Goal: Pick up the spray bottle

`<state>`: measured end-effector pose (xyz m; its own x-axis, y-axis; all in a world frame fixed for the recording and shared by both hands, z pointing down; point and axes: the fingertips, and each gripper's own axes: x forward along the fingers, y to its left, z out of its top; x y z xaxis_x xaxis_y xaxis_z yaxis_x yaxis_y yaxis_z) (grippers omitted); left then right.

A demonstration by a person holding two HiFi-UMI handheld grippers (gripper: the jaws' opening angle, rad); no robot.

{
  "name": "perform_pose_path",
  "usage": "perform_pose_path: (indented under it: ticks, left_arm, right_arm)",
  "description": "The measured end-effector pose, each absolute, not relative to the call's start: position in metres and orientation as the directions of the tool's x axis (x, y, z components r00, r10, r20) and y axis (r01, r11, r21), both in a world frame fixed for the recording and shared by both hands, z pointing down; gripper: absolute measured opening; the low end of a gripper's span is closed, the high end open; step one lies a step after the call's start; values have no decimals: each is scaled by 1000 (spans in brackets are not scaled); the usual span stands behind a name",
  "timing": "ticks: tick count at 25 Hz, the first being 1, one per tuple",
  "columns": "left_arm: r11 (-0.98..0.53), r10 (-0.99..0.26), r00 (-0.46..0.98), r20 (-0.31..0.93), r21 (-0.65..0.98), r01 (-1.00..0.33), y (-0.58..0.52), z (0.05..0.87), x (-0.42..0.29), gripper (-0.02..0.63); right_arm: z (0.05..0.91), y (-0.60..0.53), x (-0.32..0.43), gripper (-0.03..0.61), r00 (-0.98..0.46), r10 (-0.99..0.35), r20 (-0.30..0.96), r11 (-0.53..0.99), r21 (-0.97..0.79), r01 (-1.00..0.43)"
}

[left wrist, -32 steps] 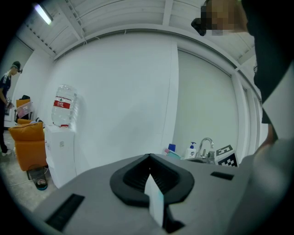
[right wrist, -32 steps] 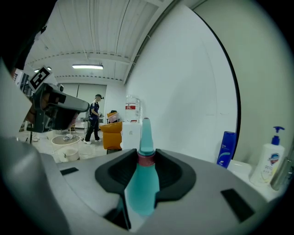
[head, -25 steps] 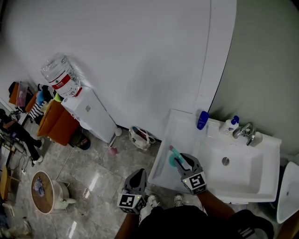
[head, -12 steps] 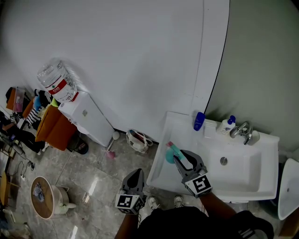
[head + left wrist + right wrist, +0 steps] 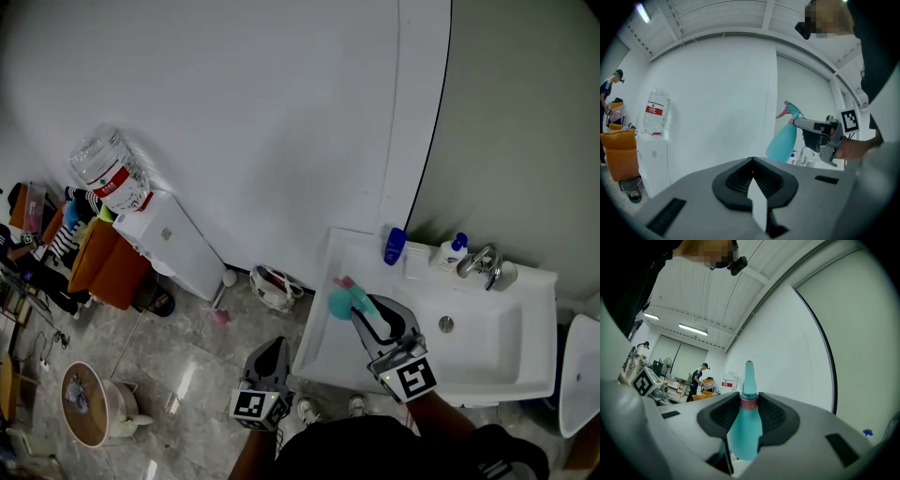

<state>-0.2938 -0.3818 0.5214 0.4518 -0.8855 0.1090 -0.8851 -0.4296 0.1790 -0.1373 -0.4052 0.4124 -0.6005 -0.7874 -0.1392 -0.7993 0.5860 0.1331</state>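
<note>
The teal spray bottle (image 5: 341, 301) is in the air, its long axis nearly upright, body down and head up. Its pink trigger and nozzle point away from you, toward the wall. Your right gripper (image 5: 366, 311) pinches its neck at the pink collar, above the left ledge of the white sink (image 5: 326, 349). Your left gripper (image 5: 272, 362) is lower left, over the floor, jaws pressed together on nothing.

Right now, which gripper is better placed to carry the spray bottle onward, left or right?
Right. The right gripper grips the spray bottle at its neck; the left gripper is shut, empty and apart from it.
</note>
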Motion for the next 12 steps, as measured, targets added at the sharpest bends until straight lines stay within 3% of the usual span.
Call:
perform_pose_path:
  ticks: [12]
  left_arm:
    - [-466, -871, 483, 86, 165, -870, -391, 510, -286, -5]
  right_arm:
    - [388, -406, -122, 124, -558, -808, -188, 540, 143, -830]
